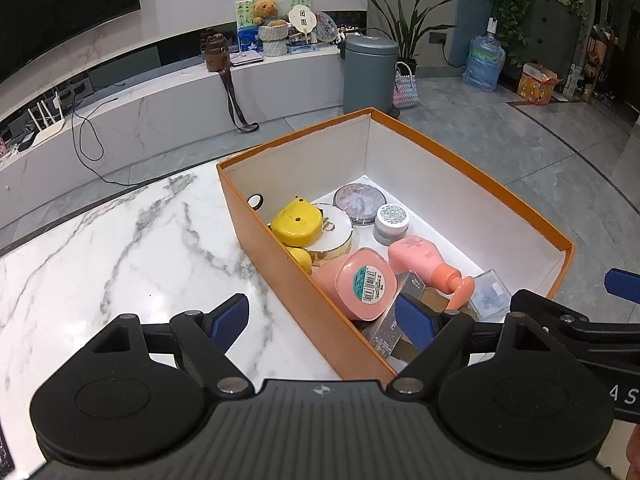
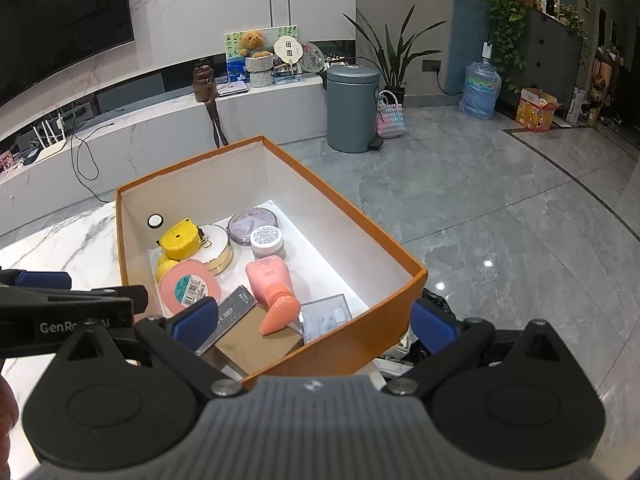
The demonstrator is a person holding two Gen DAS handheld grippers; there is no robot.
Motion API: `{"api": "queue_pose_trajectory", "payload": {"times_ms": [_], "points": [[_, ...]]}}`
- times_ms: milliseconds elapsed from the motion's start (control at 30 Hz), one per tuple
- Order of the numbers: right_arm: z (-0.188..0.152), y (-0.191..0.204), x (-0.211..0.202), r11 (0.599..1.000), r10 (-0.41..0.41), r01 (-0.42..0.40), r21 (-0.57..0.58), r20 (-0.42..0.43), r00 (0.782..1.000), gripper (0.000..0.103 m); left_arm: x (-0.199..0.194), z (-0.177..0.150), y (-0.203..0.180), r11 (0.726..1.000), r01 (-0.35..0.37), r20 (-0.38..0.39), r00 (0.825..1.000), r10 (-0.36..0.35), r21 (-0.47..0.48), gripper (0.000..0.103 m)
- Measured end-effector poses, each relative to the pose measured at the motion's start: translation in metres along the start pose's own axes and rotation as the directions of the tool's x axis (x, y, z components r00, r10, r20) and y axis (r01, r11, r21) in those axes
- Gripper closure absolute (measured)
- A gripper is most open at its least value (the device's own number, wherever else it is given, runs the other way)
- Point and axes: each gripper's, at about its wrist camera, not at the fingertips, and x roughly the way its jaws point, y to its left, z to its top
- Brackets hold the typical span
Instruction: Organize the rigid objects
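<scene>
Box (image 1: 304,300), orange card with a white inside, sits on the marble table (image 1: 120,240) at its far corner, and it holds everything I can see of the job: a yellow case (image 1: 298,226) leaning on a white compact (image 1: 332,236), a glitter compact (image 1: 360,202) and a small jar (image 1: 392,224) toward the far end, a pink tub (image 1: 360,284) and a pink pump bottle (image 1: 428,264) in the middle, a dark carton (image 2: 234,308) and a clear case (image 2: 326,316) at the near end.

Both my tools are empty. My left gripper (image 1: 320,318) has its fingers spread wide, one blue pad (image 1: 230,314) over bare marble and the other (image 1: 414,322) inside the box above the dark carton, so it straddles the near-left wall. My right gripper (image 2: 312,322) is just as wide open, straddling the near-right wall, with its outer pad (image 2: 432,326) hanging off the table over some clutter on the floor.

As I read it, the sorting is nearly finished, since no loose item shows on the table. If I mean to shift or square the box, I should close each pair of fingers onto its wall low and evenly, and move both hands together so the card does not twist. The right corner looks close to the table edge, so I would draw the box inward rather than push it out.
</scene>
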Motion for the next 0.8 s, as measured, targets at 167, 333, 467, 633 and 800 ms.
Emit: {"api": "queue_pose_trajectory", "payload": {"times_ms": [167,333,467,633,800], "points": [[-0.0007,0.0007,-0.0007,1.0,0.004,-0.004,0.005,-0.002,1.0,0.003,-0.0001,-0.0007,-0.0009,1.0,0.0,-0.003,1.0,0.0,0.005,0.006],[0.0001,-0.002,-0.0009,1.0,0.007,-0.007,0.011,-0.001,1.0,0.003,-0.0004,0.001,-0.0026,1.0,-0.001,-0.005,1.0,0.001,0.009,0.006],[0.0014,-0.003,-0.0005,1.0,0.01,-0.01,0.017,-0.001,1.0,0.003,-0.0015,0.002,-0.0041,1.0,-0.002,-0.005,1.0,0.002,0.012,0.006],[0.001,-0.0044,-0.0002,1.0,0.013,-0.013,0.02,-0.001,1.0,0.003,-0.002,0.0029,-0.0043,1.0,-0.003,-0.007,1.0,0.003,0.016,0.006],[0.0007,-0.0042,0.0001,1.0,0.014,-0.014,0.02,-0.003,1.0,0.003,-0.002,0.0039,-0.0043,1.0,-0.003,-0.008,1.0,0.003,0.019,0.006]]}}
